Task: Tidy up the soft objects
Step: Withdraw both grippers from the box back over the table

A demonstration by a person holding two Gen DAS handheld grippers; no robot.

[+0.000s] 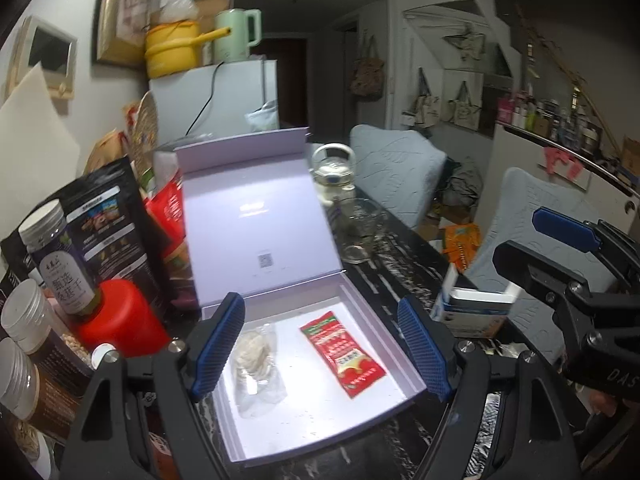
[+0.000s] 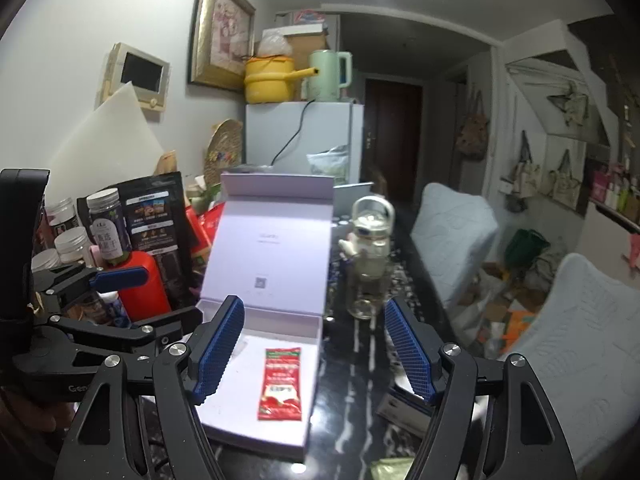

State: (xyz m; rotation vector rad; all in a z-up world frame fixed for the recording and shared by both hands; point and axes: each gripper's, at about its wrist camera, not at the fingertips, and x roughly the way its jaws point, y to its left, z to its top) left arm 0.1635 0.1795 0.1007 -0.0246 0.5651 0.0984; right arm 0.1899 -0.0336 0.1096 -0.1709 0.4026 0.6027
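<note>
A pale lilac box (image 1: 404, 376) lies open on the dark marble table, its lid (image 1: 256, 224) standing up at the back. Inside lie a clear bag of white pieces (image 1: 256, 364) on the left and a red sauce sachet (image 1: 344, 354) on the right. My left gripper (image 1: 320, 348) is open and empty, just above the box's front. My right gripper (image 2: 314, 354) is open and empty, to the right of the box (image 2: 296, 436), with the sachet (image 2: 280, 384) below it. The right gripper also shows in the left wrist view (image 1: 568, 236), and the left gripper's blue pad in the right wrist view (image 2: 120, 278).
Left of the box stand jars (image 1: 52, 256), a red container (image 1: 124, 316), a black pouch (image 1: 108, 232) and red packets. Behind are a glass teapot (image 1: 334, 172) and glass cups (image 1: 362, 220). A small white-and-blue carton (image 1: 476, 312) sits right. Padded chairs (image 1: 396, 168) flank the table.
</note>
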